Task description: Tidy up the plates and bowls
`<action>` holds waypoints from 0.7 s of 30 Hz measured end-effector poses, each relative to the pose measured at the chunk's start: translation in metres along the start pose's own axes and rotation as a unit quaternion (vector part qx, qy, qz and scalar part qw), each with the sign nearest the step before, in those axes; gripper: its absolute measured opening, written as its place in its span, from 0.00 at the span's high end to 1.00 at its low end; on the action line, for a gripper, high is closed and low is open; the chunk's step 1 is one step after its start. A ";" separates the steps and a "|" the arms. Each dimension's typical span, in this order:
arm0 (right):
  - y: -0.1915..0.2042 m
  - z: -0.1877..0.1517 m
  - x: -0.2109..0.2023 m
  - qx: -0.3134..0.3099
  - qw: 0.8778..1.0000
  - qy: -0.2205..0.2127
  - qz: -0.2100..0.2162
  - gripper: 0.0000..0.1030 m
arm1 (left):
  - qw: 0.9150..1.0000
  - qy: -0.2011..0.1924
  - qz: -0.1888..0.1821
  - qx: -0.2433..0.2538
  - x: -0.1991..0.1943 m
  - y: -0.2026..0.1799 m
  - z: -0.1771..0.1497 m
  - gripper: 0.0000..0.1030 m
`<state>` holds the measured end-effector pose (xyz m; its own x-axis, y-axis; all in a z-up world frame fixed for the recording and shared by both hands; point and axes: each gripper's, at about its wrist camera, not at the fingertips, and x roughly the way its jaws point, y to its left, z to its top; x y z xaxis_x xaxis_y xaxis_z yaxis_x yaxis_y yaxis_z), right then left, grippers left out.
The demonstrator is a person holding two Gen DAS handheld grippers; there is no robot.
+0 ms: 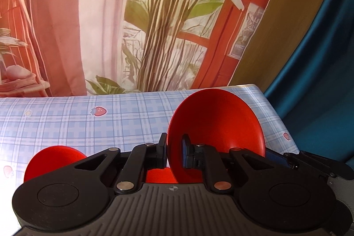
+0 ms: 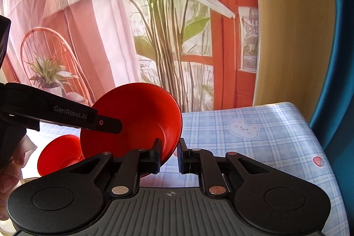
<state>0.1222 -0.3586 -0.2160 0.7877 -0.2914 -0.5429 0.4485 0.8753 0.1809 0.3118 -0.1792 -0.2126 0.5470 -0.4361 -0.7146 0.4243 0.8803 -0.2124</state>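
Now we hold the red bowl (image 1: 215, 132) clear above the bench (image 1: 88, 125), left tool (image 1: 174, 153) and right tool (image 2: 169, 157) both clamped nearly closed on opposite rims. Next, we judge, comes lowering it squarely onto the second red bowl (image 2: 58, 154).

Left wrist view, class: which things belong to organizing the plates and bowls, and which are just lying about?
Job: tilted red bowl, second red bowl, left gripper.
Lying about: checked tablecloth, plant backdrop, blue curtain.
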 end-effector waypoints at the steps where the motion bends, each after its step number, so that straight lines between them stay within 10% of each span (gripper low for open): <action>1: 0.004 -0.001 -0.001 -0.003 1.000 0.001 0.002 0.87 | 1.000 0.001 0.002 -0.002 -0.002 0.002 -0.002 0.87; 21: 0.043 -0.026 0.014 -0.037 0.998 0.042 0.021 0.91 | 1.000 0.016 0.014 -0.017 -0.031 0.039 -0.049 0.87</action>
<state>0.1413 -0.3144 -0.2372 0.7658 -0.2224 -0.6034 0.3806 0.9130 0.1466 0.2761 -0.1221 -0.2314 0.5350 -0.4061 -0.7409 0.3841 0.8980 -0.2149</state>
